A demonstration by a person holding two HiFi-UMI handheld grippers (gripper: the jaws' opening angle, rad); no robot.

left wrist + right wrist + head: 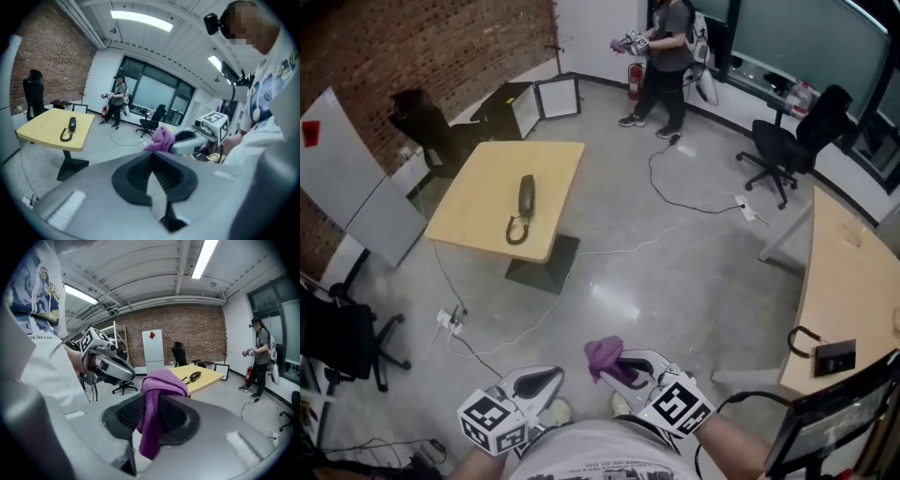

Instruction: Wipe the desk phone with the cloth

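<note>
Cloth (161, 383) bunched in right gripper (623, 364), desk phone (525, 199) small and distant, forearms (733, 442) cropped

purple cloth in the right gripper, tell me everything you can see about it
The purple cloth looks soft and fuzzy, like microfibre. It is pinched between the shut jaws of the right gripper, bunched into a rounded lump at the jaw tips, with a narrower tail hanging down between them. It is held in the air close to the person's body, above the floor. Only the jaws touch it; the desk phone lies on the yellow table, well away.
</note>
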